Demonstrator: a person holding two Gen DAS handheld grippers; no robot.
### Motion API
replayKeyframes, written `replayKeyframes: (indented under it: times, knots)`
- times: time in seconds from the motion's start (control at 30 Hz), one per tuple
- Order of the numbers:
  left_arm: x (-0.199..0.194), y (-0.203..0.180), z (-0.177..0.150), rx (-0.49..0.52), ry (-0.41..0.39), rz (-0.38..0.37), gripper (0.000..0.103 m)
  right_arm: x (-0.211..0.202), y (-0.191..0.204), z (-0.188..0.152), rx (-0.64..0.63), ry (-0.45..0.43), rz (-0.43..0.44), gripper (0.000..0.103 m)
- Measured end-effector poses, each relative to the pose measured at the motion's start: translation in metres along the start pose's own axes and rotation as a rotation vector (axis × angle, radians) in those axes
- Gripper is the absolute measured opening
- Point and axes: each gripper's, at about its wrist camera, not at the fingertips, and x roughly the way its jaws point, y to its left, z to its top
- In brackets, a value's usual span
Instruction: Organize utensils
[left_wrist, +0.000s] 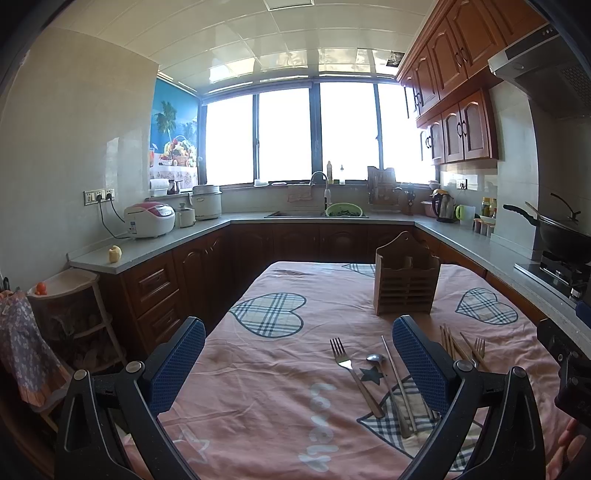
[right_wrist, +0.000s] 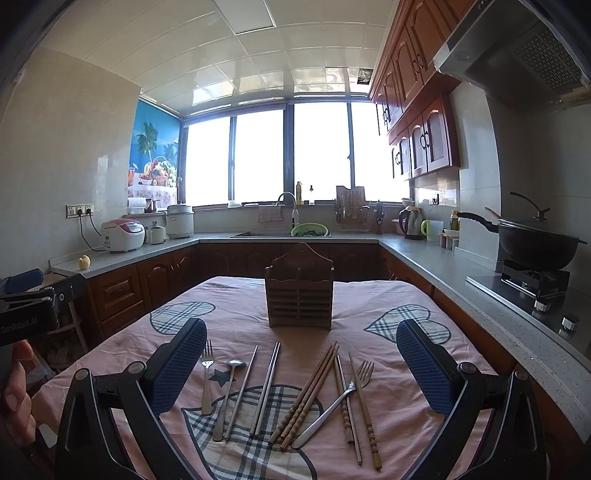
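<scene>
A wooden slatted utensil holder (right_wrist: 300, 295) (left_wrist: 406, 284) stands upright at the far middle of the pink-clothed table (right_wrist: 240, 317). In front of it lie a steel fork (right_wrist: 207, 376), a spoon (right_wrist: 228, 395), metal chopsticks (right_wrist: 266, 384), wooden chopsticks (right_wrist: 310, 391) and a second fork (right_wrist: 343, 398) crossing more chopsticks. My right gripper (right_wrist: 301, 365) hovers open above this row, nothing between its fingers. My left gripper (left_wrist: 299, 365) is open too, left of the fork (left_wrist: 351, 373), spoon (left_wrist: 376, 358) and metal chopsticks (left_wrist: 399, 384).
Counters (right_wrist: 443, 266) wrap around the table on three sides. A wok (right_wrist: 535, 243) sits on the stove at right, a rice cooker (right_wrist: 122, 234) at left, a sink with a green colander (right_wrist: 309, 229) under the window. A person's hand (right_wrist: 14, 398) shows at the left edge.
</scene>
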Motion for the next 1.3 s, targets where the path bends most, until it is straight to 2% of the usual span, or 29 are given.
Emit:
replayKeyframes:
  times: [1.3]
  knots:
    - [0.0065, 0.0015, -0.002, -0.003, 0.009, -0.005, 0.102, -0.0001, 0.008, 0.0025, -0.008, -0.005, 0.004, 0.103]
